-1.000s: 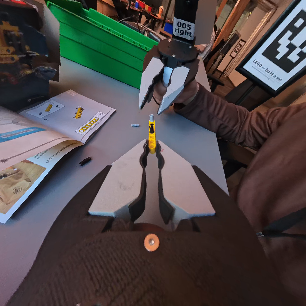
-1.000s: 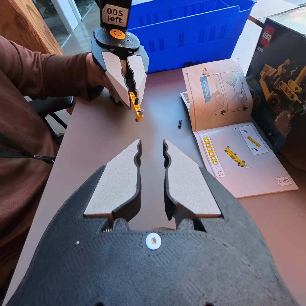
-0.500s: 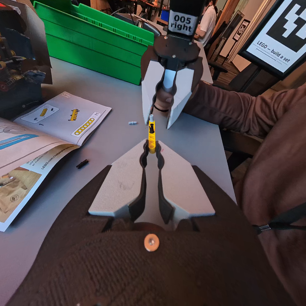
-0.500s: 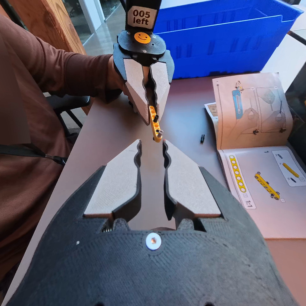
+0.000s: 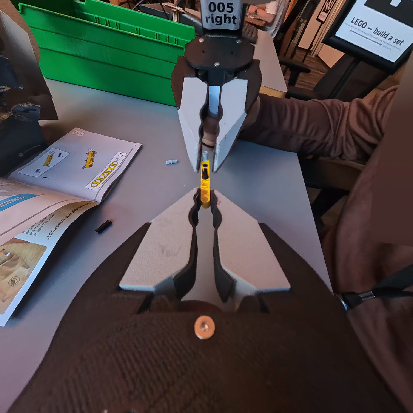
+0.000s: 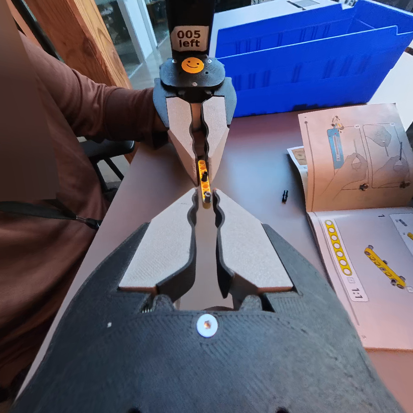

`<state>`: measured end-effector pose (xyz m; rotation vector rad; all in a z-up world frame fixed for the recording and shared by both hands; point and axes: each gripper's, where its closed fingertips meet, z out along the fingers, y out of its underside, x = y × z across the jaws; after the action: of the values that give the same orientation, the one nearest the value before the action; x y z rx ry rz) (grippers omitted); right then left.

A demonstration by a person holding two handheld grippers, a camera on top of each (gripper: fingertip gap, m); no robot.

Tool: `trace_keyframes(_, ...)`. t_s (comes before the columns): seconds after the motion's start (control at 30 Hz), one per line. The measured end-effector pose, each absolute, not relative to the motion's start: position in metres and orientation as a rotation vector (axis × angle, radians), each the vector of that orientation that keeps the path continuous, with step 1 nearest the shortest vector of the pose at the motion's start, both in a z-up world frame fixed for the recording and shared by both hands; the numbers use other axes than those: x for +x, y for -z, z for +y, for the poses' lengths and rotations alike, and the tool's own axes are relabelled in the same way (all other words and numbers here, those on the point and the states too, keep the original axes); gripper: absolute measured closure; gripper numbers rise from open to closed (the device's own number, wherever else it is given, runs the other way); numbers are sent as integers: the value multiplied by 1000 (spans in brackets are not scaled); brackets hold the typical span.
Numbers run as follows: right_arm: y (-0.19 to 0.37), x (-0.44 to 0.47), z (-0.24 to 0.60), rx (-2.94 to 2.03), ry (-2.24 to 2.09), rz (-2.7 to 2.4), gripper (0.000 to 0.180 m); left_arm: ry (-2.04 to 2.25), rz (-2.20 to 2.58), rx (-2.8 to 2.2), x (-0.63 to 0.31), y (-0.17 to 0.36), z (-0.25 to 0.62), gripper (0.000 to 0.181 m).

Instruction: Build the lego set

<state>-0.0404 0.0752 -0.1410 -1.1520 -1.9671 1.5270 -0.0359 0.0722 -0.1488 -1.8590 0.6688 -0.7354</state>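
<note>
My left gripper [image 5: 204,194] is shut on one end of a yellow beam [image 5: 205,185] with holes and holds it above the grey table [image 5: 257,178]. A black pin [image 6: 203,176] and a grey pin [image 6: 207,196] sit in the beam [image 6: 204,186]. My right gripper [image 6: 205,191] faces the left gripper [image 6: 203,181]. Its fingertips stand on either side of the beam's free end, with a small gap on each side. It also shows in the left wrist view [image 5: 206,169].
A loose grey pin [image 5: 171,161] and a loose black pin [image 5: 103,226] lie on the table by the open instruction booklet [image 5: 73,169]. A green bin [image 5: 107,55] and a blue bin [image 6: 312,67] stand at the table's ends. The set's box [image 5: 13,111] is behind the booklet. The grippers are tip to tip, or close to it. The loose grey pin [image 5: 171,161] is about equally far from each gripper, around 12 cm.
The two grippers have come together. My right gripper's fingers have narrowed and now stand around the free end of the beam. The left grip on the beam is unchanged.
</note>
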Motion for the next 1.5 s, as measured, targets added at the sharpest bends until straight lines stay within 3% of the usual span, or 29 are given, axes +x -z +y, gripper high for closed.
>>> trace_keyframes(0.87, 139, -39, 80, -1143, -1547, -1946, 175, 709, 643, -1802, -41, 140, 75, 175)
trace_keyframes(1.5, 143, -44, 86, -1223, -1566, -1913, 167, 804, 528, -1814, -51, 137, 80, 176)
